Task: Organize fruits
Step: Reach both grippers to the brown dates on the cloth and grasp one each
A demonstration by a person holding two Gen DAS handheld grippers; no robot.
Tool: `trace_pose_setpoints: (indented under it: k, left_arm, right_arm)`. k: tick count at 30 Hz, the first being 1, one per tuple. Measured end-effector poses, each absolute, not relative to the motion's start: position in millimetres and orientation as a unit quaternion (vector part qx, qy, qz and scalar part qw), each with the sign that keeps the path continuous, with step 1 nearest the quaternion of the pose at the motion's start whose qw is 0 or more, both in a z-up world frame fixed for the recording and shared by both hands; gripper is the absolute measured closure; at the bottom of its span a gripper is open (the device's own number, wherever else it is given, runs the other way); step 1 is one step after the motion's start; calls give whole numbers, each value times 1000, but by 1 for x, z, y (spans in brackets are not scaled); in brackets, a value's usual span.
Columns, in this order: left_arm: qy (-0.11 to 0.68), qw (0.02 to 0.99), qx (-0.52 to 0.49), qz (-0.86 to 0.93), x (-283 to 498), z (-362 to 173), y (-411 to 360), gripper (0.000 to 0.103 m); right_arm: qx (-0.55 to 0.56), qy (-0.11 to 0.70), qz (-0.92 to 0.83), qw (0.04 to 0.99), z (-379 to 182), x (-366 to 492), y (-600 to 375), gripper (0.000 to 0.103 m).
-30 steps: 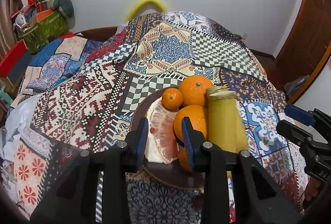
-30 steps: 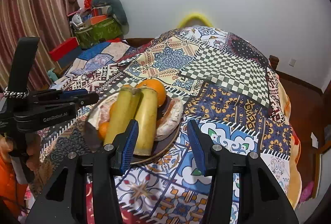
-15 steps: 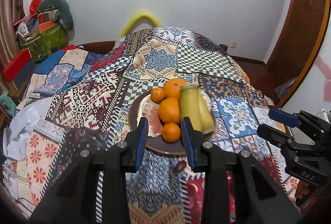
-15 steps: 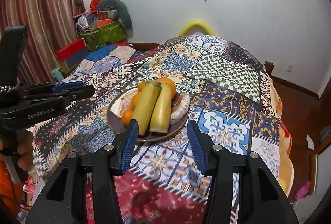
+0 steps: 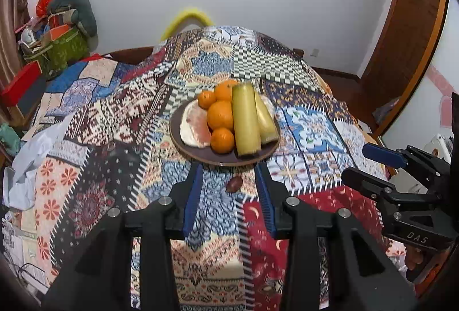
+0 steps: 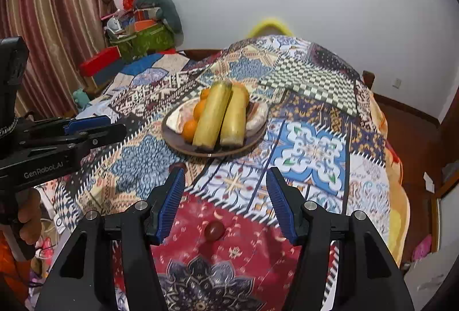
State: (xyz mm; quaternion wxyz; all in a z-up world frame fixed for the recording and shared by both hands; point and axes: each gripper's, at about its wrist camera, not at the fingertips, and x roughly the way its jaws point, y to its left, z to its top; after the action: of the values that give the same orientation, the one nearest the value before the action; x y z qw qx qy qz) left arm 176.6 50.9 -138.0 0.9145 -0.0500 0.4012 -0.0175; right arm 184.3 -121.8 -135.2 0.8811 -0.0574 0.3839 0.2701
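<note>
Fruit plate (image 5: 200,156) sits ahead of both empty, wide-open tongs, left gripper (image 5: 229,193) and right gripper (image 6: 225,202); two small dark fruits (image 6: 214,230) lie loose on the quilt (image 6: 312,150) between their fingers, probably awaiting pickup.

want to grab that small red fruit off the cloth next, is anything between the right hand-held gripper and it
Nothing visible. The red fruit lies alone on the cloth, just ahead of the open right hand-held gripper, between its fingers' lines. The plate sits farther back, beyond it.

Both wrist views look down, seemingly high; share plate (image 5: 183,150).
</note>
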Motion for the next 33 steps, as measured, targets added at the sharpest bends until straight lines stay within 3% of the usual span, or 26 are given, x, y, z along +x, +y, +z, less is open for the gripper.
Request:
trace_pose_setpoints:
  k: [4, 20, 26, 28, 33]
  left_arm:
    - [408, 911, -50, -19, 169, -147, 50, 57]
    - [467, 882, -61, -18, 160, -198, 56, 57]
    - [478, 876, -68, -17, 163, -209, 59, 57]
    - [480, 874, -70, -18, 165, -210, 60, 57]
    - [482, 873, -73, -22, 173, -214, 59, 57]
  right_arm:
    - [-58, 399, 270, 874, -147, 179, -121, 48]
    - [-65, 470, 277, 836, -203, 174, -110, 49]
    - [-80, 466, 270, 839, -210, 175, -107, 65]
    - [-89, 464, 274, 838, -210, 175, -105, 82]
    - [-94, 457, 280, 839, -206, 175, -105, 83]
